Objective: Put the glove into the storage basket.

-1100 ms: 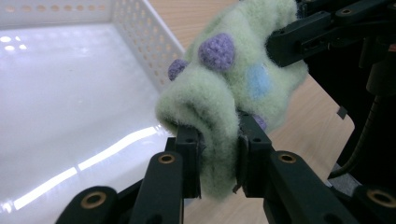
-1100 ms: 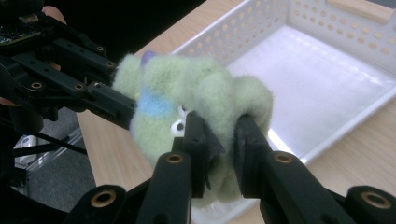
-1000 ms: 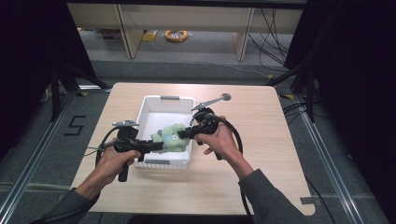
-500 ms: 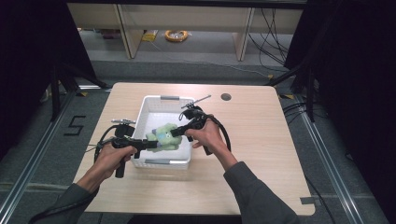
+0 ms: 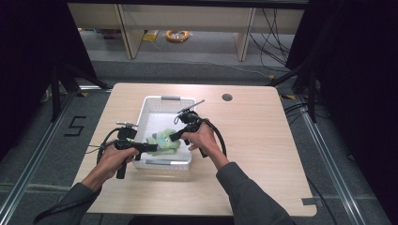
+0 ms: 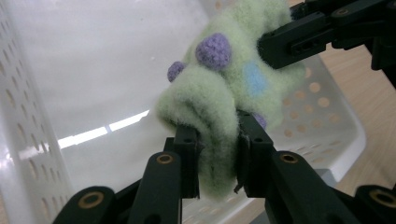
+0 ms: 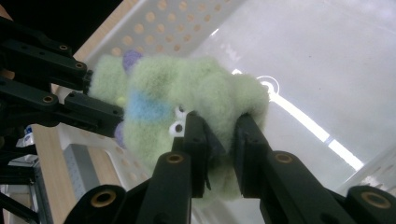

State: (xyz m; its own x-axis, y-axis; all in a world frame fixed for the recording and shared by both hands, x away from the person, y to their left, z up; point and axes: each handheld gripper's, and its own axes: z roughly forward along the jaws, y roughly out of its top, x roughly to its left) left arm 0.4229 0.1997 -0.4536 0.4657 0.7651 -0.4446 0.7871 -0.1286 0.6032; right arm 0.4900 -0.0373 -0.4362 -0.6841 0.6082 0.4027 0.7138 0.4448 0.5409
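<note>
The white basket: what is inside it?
The white basket holds a green plush toy, pinched by the left tool and right tool. The floor under the toy is covered.

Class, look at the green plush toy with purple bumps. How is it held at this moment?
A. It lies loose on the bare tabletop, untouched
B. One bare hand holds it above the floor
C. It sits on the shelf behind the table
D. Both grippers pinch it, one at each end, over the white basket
D: the left gripper and the right gripper each clamp the green plush toy above the white basket.
</note>
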